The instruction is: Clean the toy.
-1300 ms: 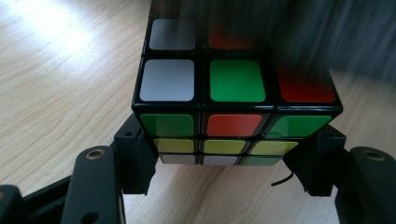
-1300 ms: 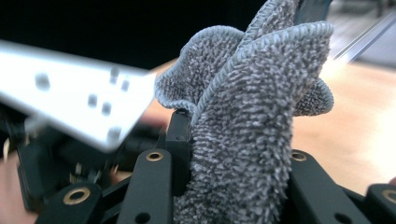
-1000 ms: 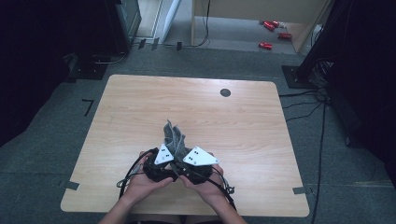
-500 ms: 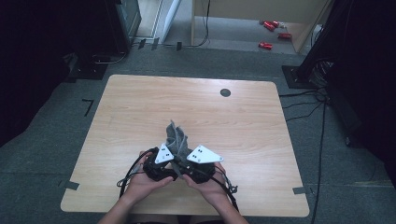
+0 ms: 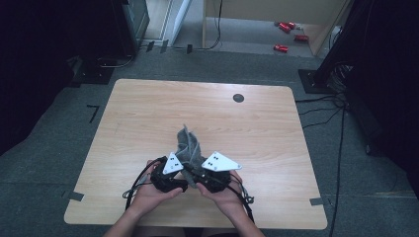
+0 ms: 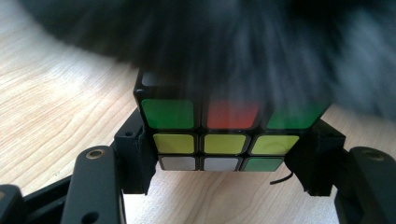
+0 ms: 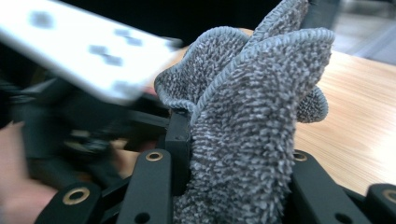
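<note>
Rubik's cube [image 6: 217, 135] rigid, light, clamped by side faces in left tongs [image 6: 219, 163]; soft limp grey cloth [image 7: 247, 121] bunched in right tongs [image 7: 233, 154] beside cube.

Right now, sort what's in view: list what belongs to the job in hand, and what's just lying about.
In hand:
- puzzle cube, clamped in left gripper
- grey cloth, held in right gripper, over the cube
- table

Lying about:
- red objects on the floor
- cables beside the table
</note>
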Motion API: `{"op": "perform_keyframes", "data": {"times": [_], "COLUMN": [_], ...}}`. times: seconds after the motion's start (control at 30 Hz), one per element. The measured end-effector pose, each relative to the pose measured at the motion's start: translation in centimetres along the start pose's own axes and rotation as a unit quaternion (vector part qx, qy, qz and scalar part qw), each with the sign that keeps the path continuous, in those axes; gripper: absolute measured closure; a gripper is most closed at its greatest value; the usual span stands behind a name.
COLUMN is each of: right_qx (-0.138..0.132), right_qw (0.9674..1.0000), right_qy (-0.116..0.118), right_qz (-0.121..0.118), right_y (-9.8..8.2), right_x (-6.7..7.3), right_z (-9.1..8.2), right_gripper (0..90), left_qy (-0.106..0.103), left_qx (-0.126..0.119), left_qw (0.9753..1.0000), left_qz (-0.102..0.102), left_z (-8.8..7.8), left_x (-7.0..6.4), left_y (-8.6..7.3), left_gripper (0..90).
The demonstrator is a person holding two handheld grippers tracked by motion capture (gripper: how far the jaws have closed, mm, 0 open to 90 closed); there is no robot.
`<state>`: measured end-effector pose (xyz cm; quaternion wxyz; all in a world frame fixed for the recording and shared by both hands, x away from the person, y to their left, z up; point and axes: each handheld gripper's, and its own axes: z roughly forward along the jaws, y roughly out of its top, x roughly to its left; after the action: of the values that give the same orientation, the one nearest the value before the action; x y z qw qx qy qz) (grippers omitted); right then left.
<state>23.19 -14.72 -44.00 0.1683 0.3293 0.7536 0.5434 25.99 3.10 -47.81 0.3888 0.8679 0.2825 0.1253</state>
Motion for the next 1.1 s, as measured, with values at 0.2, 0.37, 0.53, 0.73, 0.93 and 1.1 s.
{"op": "perform_keyframes", "data": {"times": [0.2,0.37,0.53,0.73,0.93,1.1], "right_qx": [0.002,0.020,-0.001,0.001,-0.020,-0.036], "right_qw": [0.9998,0.9971,0.9997,0.9999,0.9982,0.9988], "right_qy": [-0.021,-0.068,0.019,0.009,-0.035,0.027], "right_qz": [-0.008,0.029,0.017,0.014,0.046,0.022], "right_y": [-0.6,-0.7,-0.1,-0.5,-0.5,0.0], "right_x": [-0.7,-3.2,-0.6,-0.8,-3.6,-1.1], "right_z": [0.6,-0.4,0.0,0.2,-1.9,-1.9], "right_gripper": [68.3,68.4,68.2,68.6,68.3,67.8], "left_qy": [0.006,0.006,0.003,-0.006,-0.009,-0.016], "left_qx": [0.002,0.000,0.007,-0.007,-0.018,-0.013], "left_qw": [1.0000,0.9999,1.0000,1.0000,0.9998,0.9998], "left_qz": [0.004,-0.009,-0.005,0.001,-0.006,0.004], "left_z": [-0.4,-0.2,0.1,-0.3,-0.4,0.0], "left_x": [0.0,0.5,0.5,-0.1,0.2,-0.1], "left_y": [0.1,-0.1,-0.3,0.0,0.2,0.1], "left_gripper": [34.7,34.7,34.7,34.7,34.6,34.6]}}
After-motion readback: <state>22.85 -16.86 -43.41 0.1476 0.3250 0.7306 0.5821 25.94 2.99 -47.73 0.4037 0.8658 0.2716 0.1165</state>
